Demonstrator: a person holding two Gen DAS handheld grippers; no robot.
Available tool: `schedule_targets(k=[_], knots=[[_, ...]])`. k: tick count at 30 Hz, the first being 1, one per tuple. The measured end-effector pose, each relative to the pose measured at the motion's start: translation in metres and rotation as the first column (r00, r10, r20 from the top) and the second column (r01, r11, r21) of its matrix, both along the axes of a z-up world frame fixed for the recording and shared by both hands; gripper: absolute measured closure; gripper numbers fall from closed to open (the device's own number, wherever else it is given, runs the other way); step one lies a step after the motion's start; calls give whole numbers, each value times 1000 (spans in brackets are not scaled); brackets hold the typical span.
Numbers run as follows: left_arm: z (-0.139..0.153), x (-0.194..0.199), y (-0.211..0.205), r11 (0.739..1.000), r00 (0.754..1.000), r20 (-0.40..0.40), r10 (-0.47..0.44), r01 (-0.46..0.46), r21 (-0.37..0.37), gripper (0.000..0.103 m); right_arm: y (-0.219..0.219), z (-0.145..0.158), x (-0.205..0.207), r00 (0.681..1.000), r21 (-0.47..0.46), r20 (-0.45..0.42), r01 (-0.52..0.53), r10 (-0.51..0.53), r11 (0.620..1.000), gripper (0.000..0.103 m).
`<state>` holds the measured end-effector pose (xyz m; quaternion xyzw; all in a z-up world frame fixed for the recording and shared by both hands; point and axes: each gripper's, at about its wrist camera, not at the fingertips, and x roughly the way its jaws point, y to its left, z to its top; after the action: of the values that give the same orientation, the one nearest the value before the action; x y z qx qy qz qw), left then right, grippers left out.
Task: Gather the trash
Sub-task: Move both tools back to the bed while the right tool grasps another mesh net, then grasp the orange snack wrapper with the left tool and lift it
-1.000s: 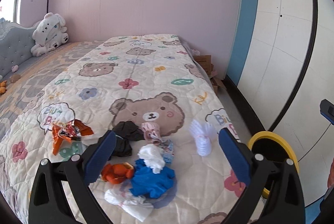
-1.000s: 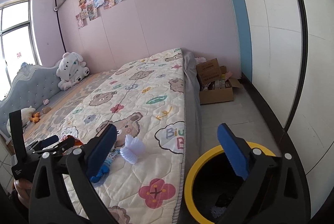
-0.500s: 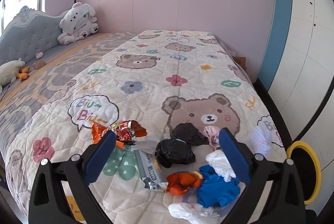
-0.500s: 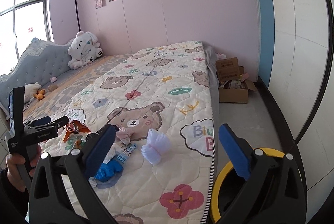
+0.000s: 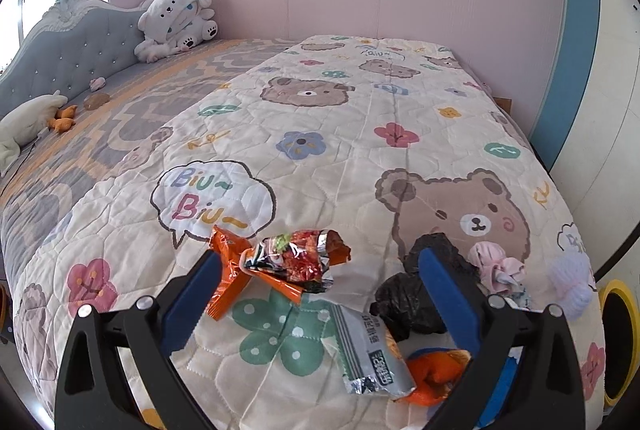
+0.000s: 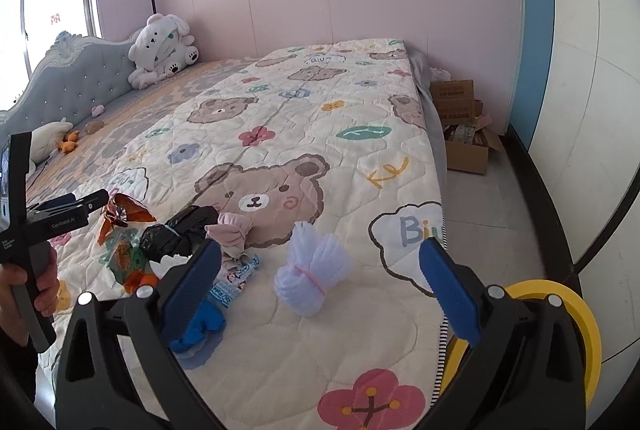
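Note:
Trash lies in a cluster on the bear-print quilt point(image 5: 360, 133). In the left wrist view my left gripper point(image 5: 320, 294) is open just above the quilt, its fingers flanking a crumpled orange-and-red foil wrapper point(image 5: 292, 262). A silver snack packet point(image 5: 368, 350) lies just below, with a black bag point(image 5: 412, 294), a pink cloth wad point(image 5: 496, 266) and an orange scrap point(image 5: 436, 374) to the right. My right gripper point(image 6: 320, 286) is open over the bed's corner, with a white foam net point(image 6: 312, 270) between its fingers, untouched. The yellow-rimmed bin point(image 6: 560, 294) stands on the floor at the right.
A hand point(image 6: 40, 290) holds the left gripper point(image 6: 80, 205) at the left of the right wrist view. A blue glove point(image 6: 200, 326) and small blue wrapper point(image 6: 236, 278) lie near the bed's edge. A cardboard box point(image 6: 464, 125) sits by the wall; a plush toy point(image 6: 164, 49) at the headboard.
My left gripper has swung left and closer, from the blue glove pile to the foil wrapper. My right gripper has turned from the bin toward the bed, bringing the foam net between its fingers.

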<state>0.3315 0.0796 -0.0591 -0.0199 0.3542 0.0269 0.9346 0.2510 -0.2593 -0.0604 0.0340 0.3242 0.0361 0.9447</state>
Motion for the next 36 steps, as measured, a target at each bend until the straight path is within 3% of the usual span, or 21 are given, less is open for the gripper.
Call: schedule_targets(k=[11,21,23,27,29,36], knots=[[-29,34,14,999,998,-56,32,-32,13,8,15,-50,61,996,-44,-90,1,-5,999,8],[-49,47,27,999,997,-59,54,-53,14,10,19,-78,84,991,-68,-133,0,-9,998,8],[-51,49,27,998,997,-50,54,-53,24,15,19,-83,87,990,-70,-143,-1,-9,998,8],[-58,54,25,999,997,-66,39,-38,22,37,21,-90,90,988,-81,-154,-5,-7,997,10],[-60,55,24,999,997,-61,43,-40,36,42,22,-94,92,985,-87,-170,-4,-10,996,23],[-61,55,21,996,999,-30,41,-38,77,53,24,-107,96,974,-75,-227,-29,11,997,36]])
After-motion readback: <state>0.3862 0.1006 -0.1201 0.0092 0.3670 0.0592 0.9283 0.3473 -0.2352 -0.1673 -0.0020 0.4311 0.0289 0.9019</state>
